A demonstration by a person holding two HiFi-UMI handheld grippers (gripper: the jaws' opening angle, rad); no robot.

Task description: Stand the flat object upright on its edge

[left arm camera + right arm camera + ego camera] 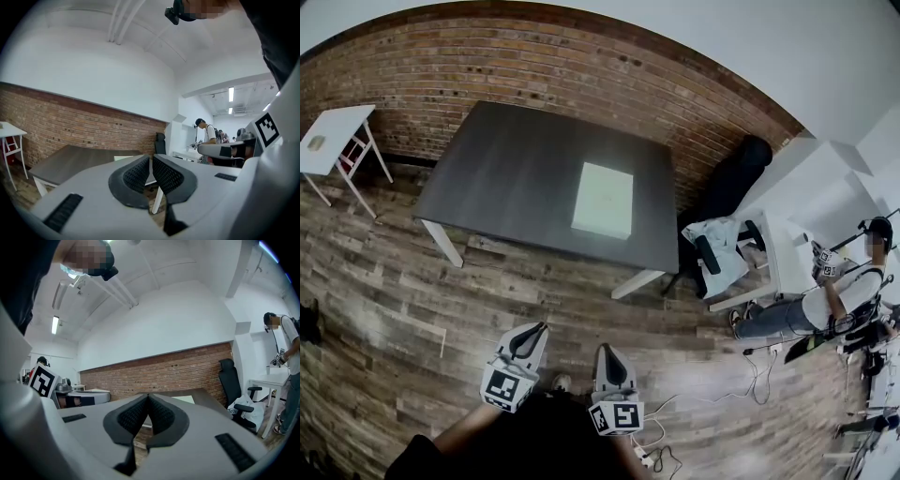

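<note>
A flat white box lies on its broad face on the right half of the dark grey table. Both grippers are held well short of the table, over the wooden floor near the bottom of the head view. My left gripper is shut with nothing between its jaws, and my right gripper is shut and empty too. In the left gripper view the shut left gripper points level at the table, with a sliver of the box beside it. The right gripper also faces the box.
A white side table stands at the far left by the brick wall. A black office chair and a white desk stand right of the table. A person sits at the right. Cables trail over the floor.
</note>
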